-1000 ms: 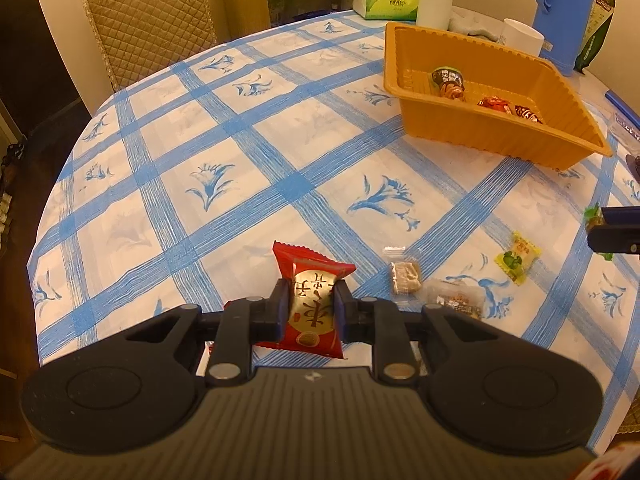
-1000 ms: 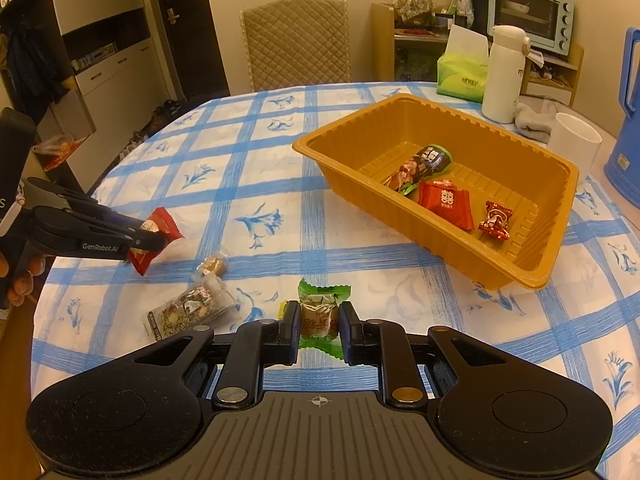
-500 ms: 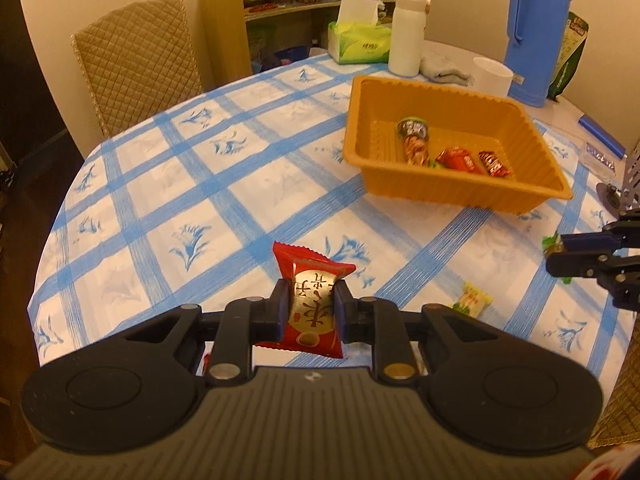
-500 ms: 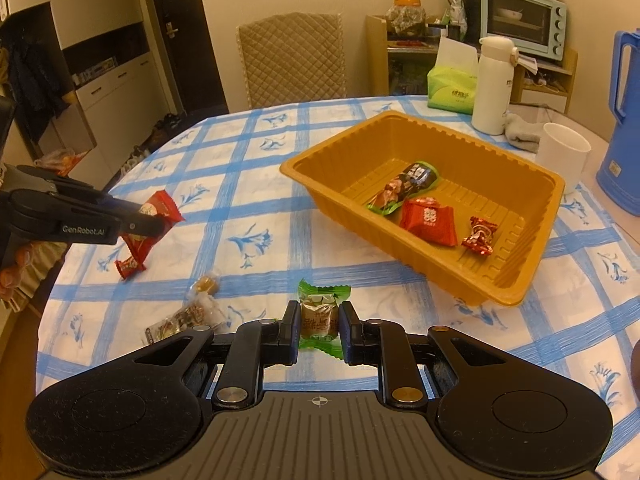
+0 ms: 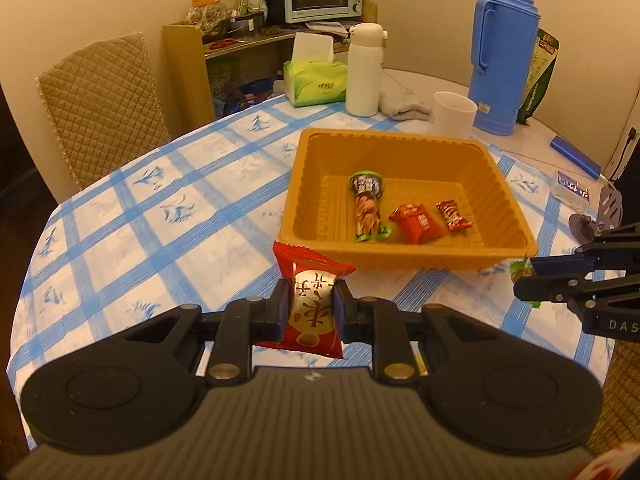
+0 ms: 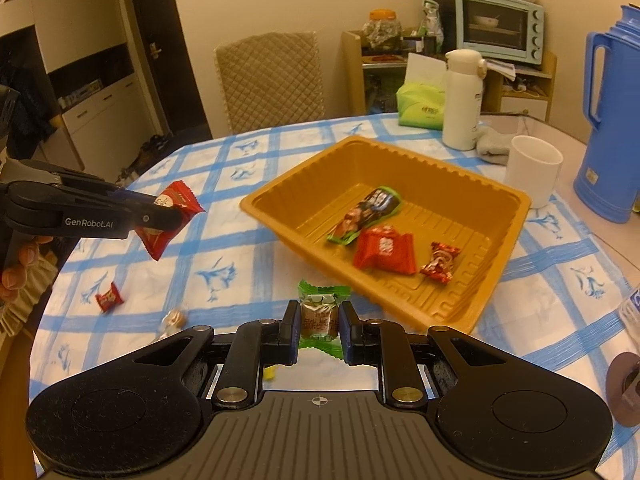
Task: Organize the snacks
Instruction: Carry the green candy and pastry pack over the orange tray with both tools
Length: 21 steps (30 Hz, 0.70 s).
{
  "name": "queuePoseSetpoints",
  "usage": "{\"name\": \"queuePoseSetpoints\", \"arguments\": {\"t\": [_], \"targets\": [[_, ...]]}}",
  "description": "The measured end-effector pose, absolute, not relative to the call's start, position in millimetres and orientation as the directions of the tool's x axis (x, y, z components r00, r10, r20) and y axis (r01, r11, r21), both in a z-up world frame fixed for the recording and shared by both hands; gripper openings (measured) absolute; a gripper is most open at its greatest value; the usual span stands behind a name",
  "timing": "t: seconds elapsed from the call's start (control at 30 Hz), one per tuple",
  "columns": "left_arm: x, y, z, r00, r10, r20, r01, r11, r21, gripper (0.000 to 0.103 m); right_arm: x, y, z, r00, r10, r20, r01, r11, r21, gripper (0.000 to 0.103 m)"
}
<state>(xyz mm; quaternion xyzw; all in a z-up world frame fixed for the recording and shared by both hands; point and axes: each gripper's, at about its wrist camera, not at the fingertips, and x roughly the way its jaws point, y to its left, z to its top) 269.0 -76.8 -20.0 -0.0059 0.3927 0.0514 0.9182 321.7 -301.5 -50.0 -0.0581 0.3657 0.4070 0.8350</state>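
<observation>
While left fingers (image 5: 311, 309) pinch a red packet (image 5: 314, 304), right fingers (image 6: 319, 327) clamp a green candy (image 6: 320, 314).

Glossy foil red snack packet (image 5: 314, 308) and crinkly green-wrapped candy (image 6: 320, 316). Ribbed orange plastic tray (image 5: 400, 258) on matt printed cloth over table (image 5: 132, 216). Quilted fabric chair (image 5: 104, 104), far left.

White lettering "GenRobot.AI" runs along the side of the left gripper (image 6: 170, 216), at nine o'clock in the right wrist view. The right gripper (image 5: 524, 280), at three o'clock in the left wrist view, bears "DAS", cut off by the frame edge.
</observation>
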Motion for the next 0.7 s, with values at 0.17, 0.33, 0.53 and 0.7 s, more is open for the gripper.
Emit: {"name": "queuePoseSetpoints", "arguments": {"t": [0.17,0.33,0.53,0.7], "targets": [[288.2,-83.8,-16.0,0.697,0.08,-0.713,-0.082,0.996,0.031,0.021,338.3,-305.6,-46.5,0.415,0.64,-0.647,-0.714,0.67,0.205,0.02],[311.8,-86.8,-13.2,0.704,0.079,-0.706,-0.079,0.996,0.033,0.021,357.1,-305.6,-44.5,0.425,0.644,-0.636,-0.709,0.674,0.208,0.02],[347.2,-86.0,-12.4,0.705,0.077,-0.705,-0.08,0.996,0.03,0.021,384.8,-303.1,-47.1,0.434,0.638,-0.636,-0.699,0.684,0.209,0.02],[379.6,-84.5,-17.9,0.694,0.081,-0.715,-0.084,0.996,0.03,0.021,406.0,-302.3,-49.4,0.445,0.629,-0.638,-0.692,0.693,0.2,0.02]]}}
